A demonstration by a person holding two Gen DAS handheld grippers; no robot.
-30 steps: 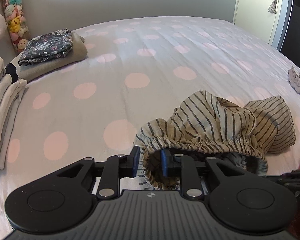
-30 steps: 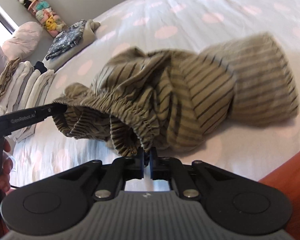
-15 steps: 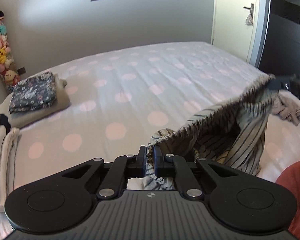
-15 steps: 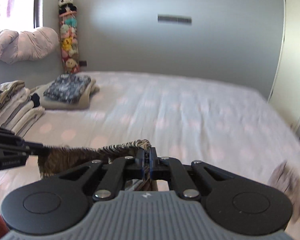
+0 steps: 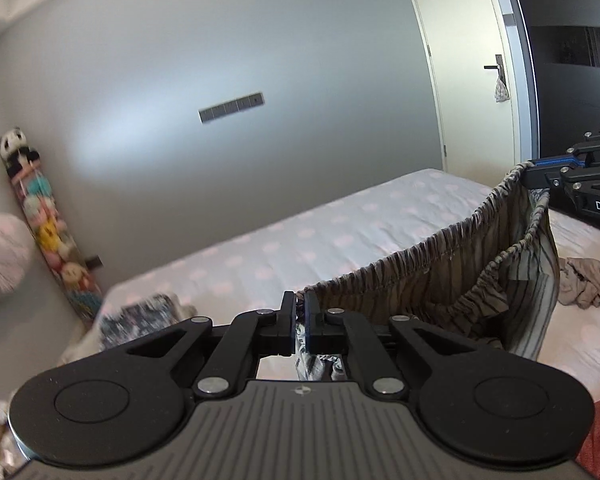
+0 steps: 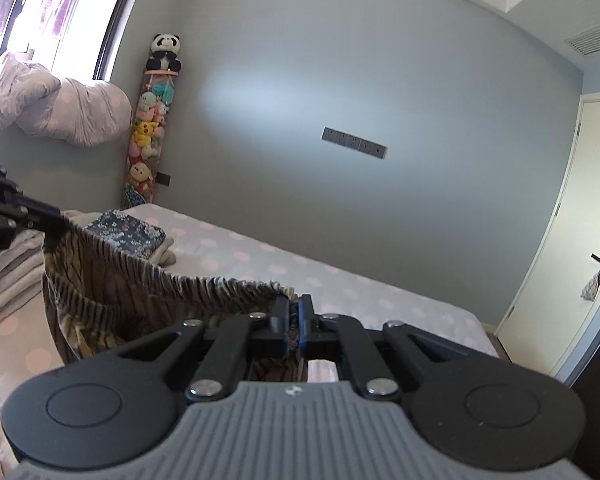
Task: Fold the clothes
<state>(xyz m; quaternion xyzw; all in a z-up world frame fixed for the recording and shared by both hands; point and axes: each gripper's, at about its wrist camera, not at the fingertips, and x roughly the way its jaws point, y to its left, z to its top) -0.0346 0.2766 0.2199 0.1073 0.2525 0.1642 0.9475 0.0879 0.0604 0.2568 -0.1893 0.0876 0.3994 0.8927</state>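
Note:
A beige garment with dark stripes and an elastic waistband (image 5: pixel 440 276) hangs in the air above the bed, stretched between both grippers. My left gripper (image 5: pixel 299 306) is shut on one end of the waistband. My right gripper (image 6: pixel 294 312) is shut on the other end of the striped garment (image 6: pixel 112 284). In the left wrist view the right gripper (image 5: pixel 540 176) pinches the far corner at the right. In the right wrist view the left gripper (image 6: pixel 56 220) holds the far corner at the left. The garment's lower part hangs out of sight.
The bed (image 5: pixel 340 232) has a white sheet with pink dots. A folded floral piece (image 6: pixel 128 232) lies on a beige one, beside stacked folded clothes (image 6: pixel 8 276). A crumpled grey garment (image 5: pixel 588 284) lies on the bed at right. Stuffed toys (image 6: pixel 152 120) hang in the corner; a door (image 6: pixel 580 240) stands at the right.
Both grippers have risen and drawn apart, lifting the striped garment off the bed and pulling its waistband taut. One second ago the left gripper stood open around the waistband; it is shut on it now.

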